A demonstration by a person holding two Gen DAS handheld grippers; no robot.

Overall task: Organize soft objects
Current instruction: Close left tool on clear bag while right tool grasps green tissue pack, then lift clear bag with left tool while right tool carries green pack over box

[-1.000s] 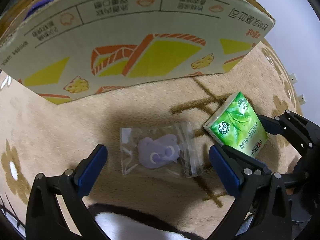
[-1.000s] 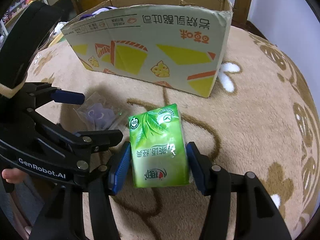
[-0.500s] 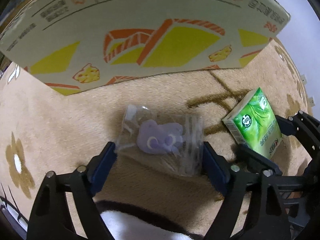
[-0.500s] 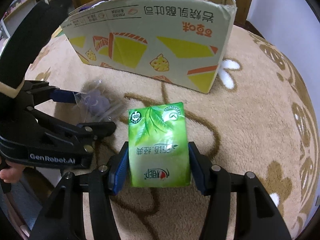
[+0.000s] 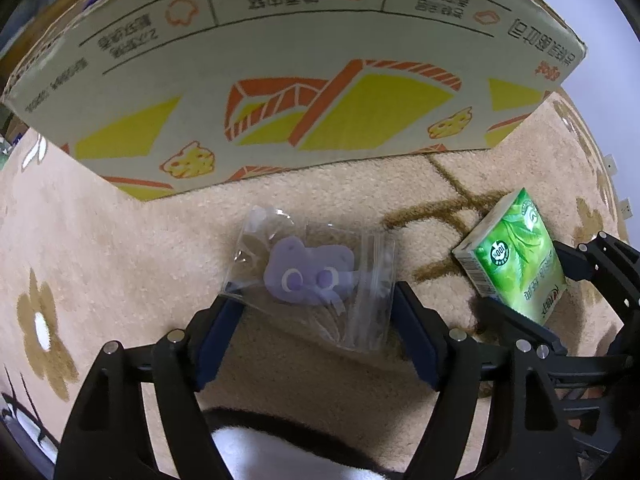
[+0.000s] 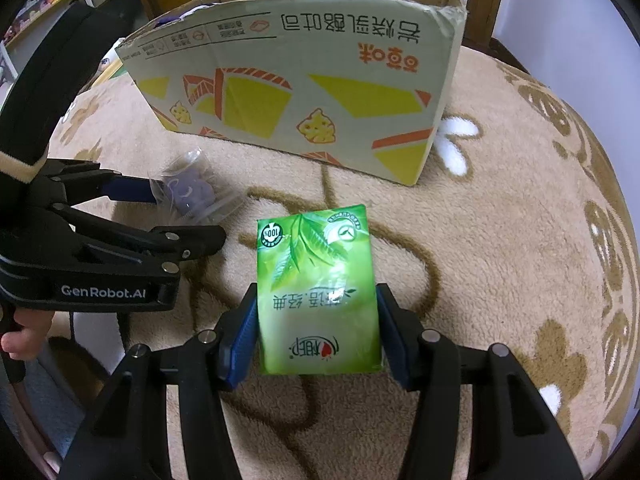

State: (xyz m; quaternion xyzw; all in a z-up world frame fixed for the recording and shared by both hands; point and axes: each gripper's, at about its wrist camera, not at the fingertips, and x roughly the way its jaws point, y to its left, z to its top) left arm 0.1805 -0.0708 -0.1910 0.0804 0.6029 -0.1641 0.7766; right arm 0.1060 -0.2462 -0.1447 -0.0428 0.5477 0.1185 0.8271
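Beige flowered rug (image 6: 500, 240), cardboard box (image 6: 304, 92) on it

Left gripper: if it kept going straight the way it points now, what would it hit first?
The clear bag with the purple toy already sits between the left gripper fingers as its jaws close. Pushed further along that steep downward line, it would probably press the bag into the beige rug, not reach the cardboard box.

Green tissue pack (image 6: 318, 292); beige flower-patterned rug (image 6: 500, 248)

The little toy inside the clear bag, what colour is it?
Pale purple toy, with darker purple round spots; clearest in the left wrist view.
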